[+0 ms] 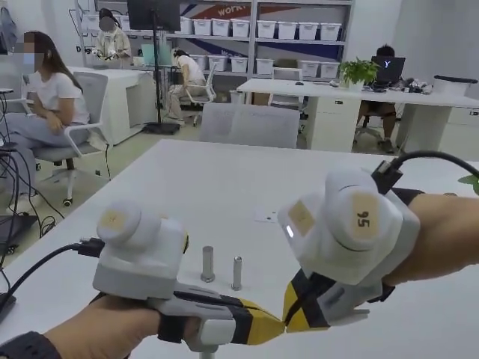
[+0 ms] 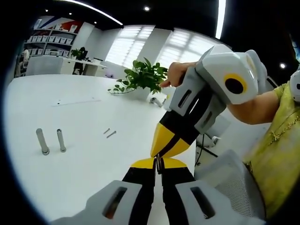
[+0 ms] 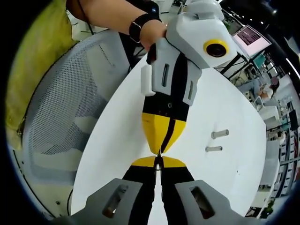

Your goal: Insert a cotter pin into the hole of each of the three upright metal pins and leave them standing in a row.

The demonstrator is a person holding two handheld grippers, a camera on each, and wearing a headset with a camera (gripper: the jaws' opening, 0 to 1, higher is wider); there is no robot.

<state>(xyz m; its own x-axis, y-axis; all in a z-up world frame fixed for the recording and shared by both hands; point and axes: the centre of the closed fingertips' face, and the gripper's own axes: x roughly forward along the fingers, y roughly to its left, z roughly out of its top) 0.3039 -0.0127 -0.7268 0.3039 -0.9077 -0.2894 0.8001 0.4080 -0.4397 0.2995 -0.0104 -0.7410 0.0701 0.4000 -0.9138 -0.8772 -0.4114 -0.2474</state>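
head view, left tool [image 1: 275, 327] meets right tool [image 1: 290, 318], any pinched item indiscernible

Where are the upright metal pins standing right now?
Two upright metal pins stand side by side on the white table; in the head view they are just beyond the left gripper, left of where its tips meet the right gripper.

It was an open-plan office or lab. White desks [image 1: 352, 93] and swivel chairs [image 1: 82, 134] held seated people [image 1: 45, 97] from 10 to 1 o'clock. Shelving with white storage bins [image 1: 254, 28] stood at 12 o'clock, a potted plant [image 1: 359, 71] and laptop [image 1: 389, 67] at 1 o'clock.
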